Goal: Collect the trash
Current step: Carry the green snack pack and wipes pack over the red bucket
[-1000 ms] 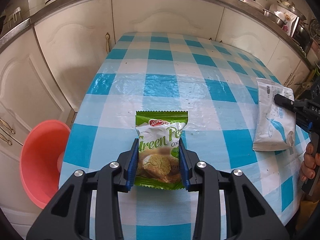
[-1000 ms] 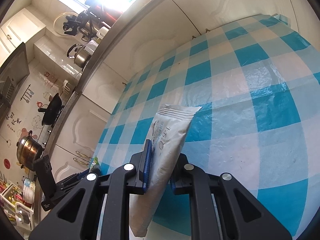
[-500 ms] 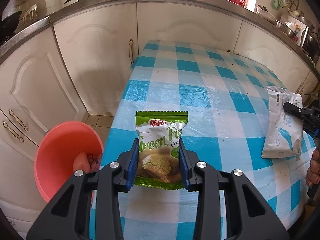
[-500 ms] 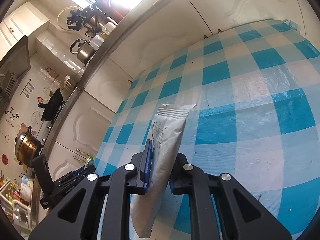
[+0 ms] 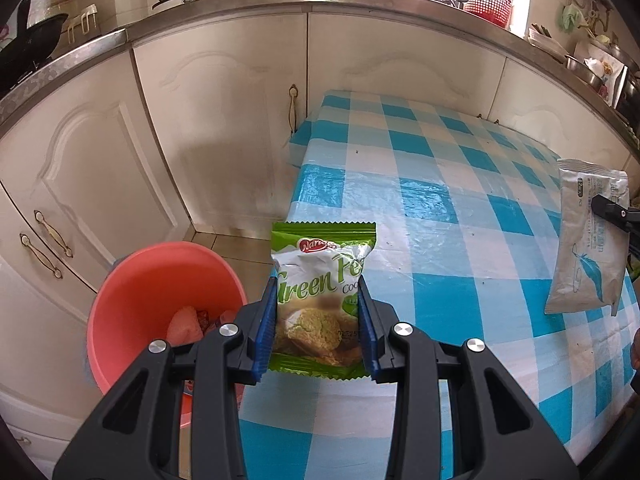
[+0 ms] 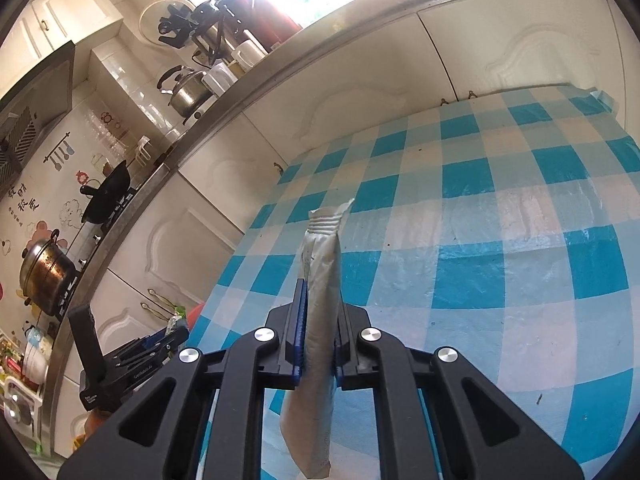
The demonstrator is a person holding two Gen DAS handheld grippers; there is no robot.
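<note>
My left gripper (image 5: 318, 320) is shut on a green cookie wrapper (image 5: 320, 292) and holds it in the air above the left edge of the checked table (image 5: 440, 220). A pink bin (image 5: 160, 292) with some trash in it stands on the floor below and to the left. My right gripper (image 6: 319, 340) is shut on a white pouch (image 6: 320, 312) and holds it edge-on above the table; the pouch also shows in the left wrist view (image 5: 588, 240) at the far right. The left gripper shows in the right wrist view (image 6: 136, 356) at lower left.
White cabinet doors (image 5: 220, 120) run behind the table and to the left, under a steel counter (image 5: 360, 0) with pots and bottles. The blue and white tablecloth (image 6: 500, 220) covers the table. Tiled floor (image 5: 236, 244) lies between the bin and the cabinets.
My left gripper has moved left with the green wrapper, from over the table to its left edge, bringing the pink bin into fuller view. My right gripper has lifted and turned the white pouch edge-on.
</note>
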